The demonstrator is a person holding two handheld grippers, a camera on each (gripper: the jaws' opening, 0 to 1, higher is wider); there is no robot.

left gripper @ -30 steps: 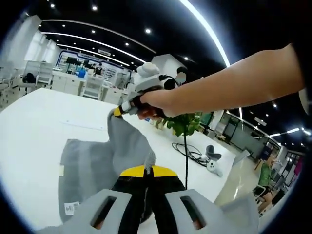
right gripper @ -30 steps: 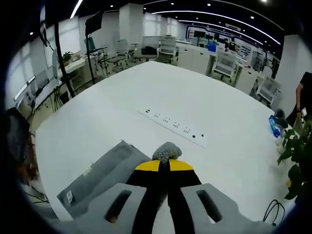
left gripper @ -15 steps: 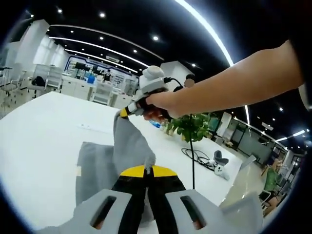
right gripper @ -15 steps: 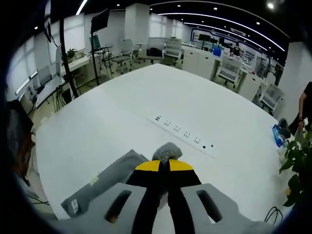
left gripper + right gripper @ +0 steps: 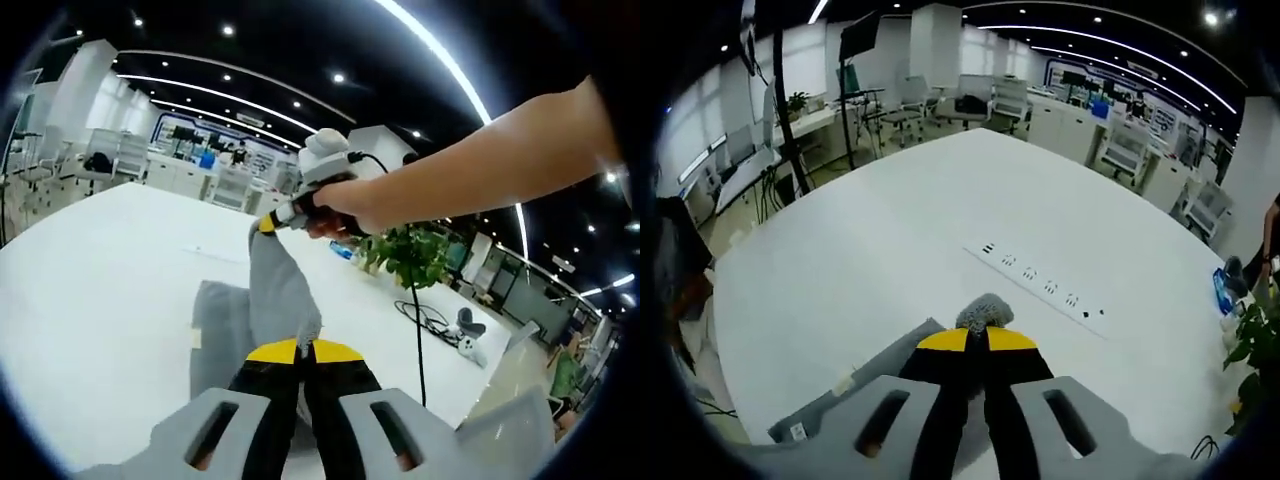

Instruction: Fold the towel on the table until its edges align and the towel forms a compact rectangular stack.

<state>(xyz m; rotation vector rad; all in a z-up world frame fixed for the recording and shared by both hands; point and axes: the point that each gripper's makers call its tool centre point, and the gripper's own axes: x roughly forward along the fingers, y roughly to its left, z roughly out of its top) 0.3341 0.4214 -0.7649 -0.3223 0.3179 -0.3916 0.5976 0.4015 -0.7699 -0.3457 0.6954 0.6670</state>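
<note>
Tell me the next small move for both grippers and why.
Probably carry both held corners forward across the white table and lower them. The left gripper and the right gripper are each shut on an edge of the grey towel, which is lifted, while its lower part lies on the table, unfolded.

We could read no text anywhere; the small white tag (image 5: 796, 431) on the grey towel (image 5: 855, 385) was too blurred.
</note>
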